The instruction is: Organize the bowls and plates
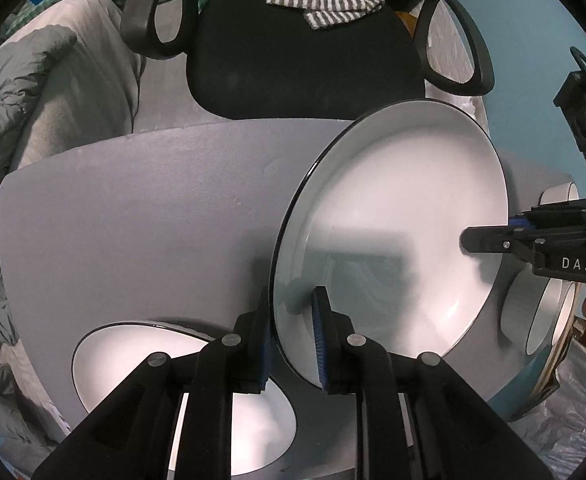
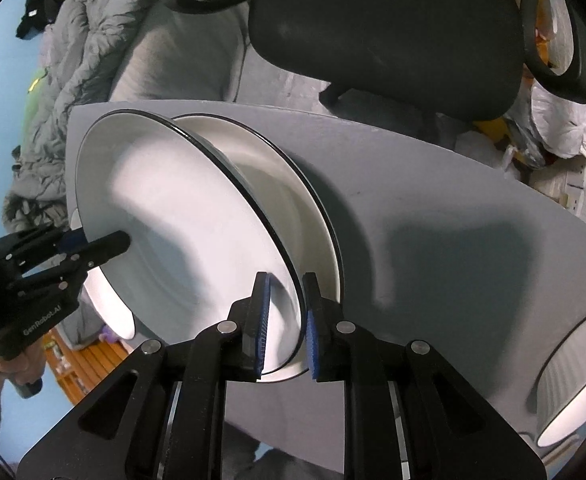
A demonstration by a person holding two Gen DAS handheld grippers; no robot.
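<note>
A large white plate with a black rim (image 1: 397, 216) is held above the grey table between both grippers. My left gripper (image 1: 293, 344) is shut on its near rim. My right gripper (image 2: 285, 332) is shut on the opposite rim of the same plate (image 2: 181, 216); it also shows in the left wrist view (image 1: 489, 236). A second white plate (image 2: 289, 200) lies on the table right under the held one. In the left wrist view a white plate (image 1: 125, 360) lies on the table below my left gripper. A white ribbed bowl (image 2: 573, 376) stands at the table's right edge.
The grey table (image 1: 141, 216) is a small board. A black office chair (image 1: 301, 64) stands behind it. Grey bedding (image 2: 93, 48) lies to the left. White bowls (image 1: 549, 312) sit at the right edge in the left wrist view.
</note>
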